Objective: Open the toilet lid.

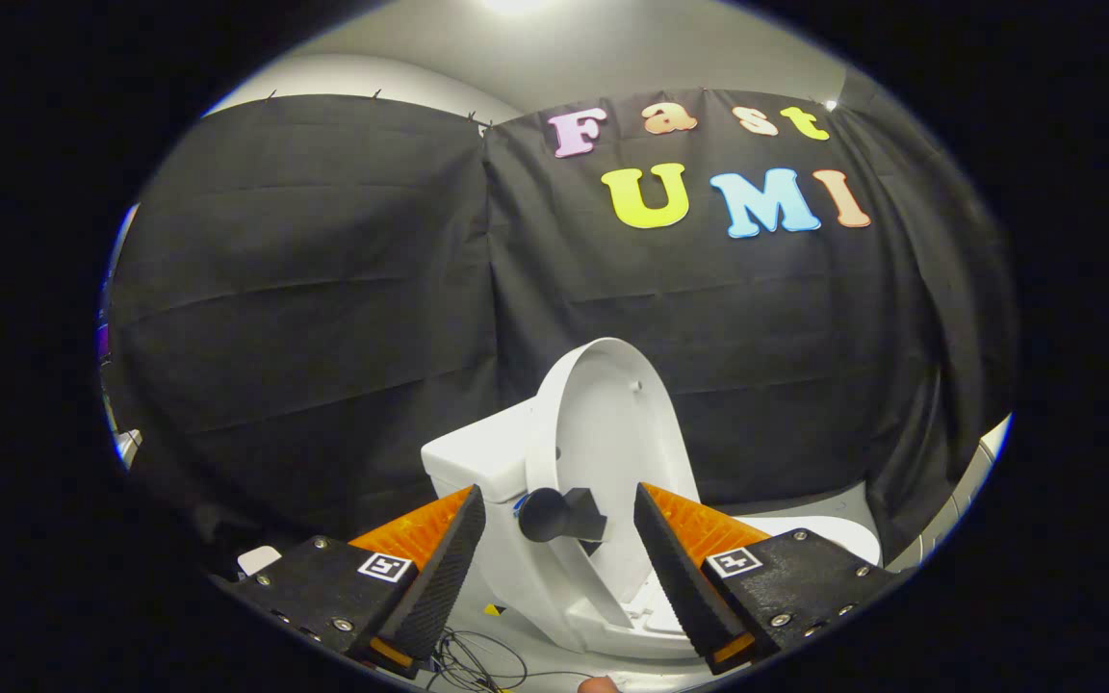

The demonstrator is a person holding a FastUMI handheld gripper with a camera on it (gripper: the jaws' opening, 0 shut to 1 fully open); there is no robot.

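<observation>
Black cloth wall [323, 318] stood behind the toilet [477, 462], lid [603, 423] raised upright, gripper [559, 525] fingers spread apart, holding nothing.

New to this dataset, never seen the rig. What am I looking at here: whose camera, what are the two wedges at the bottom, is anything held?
There is no robot arm: a person carries a hand-held gripper, and the fisheye camera rides on it, looking forward along its two fingers. Those are the wedges. They stand apart and grip nothing. Just ahead, between them, is a white toilet in front of a black cloth wall. Its lid already stands raised, roughly upright, with a dark knob fixed to its edge. Thin cables lie on the floor below.
</observation>
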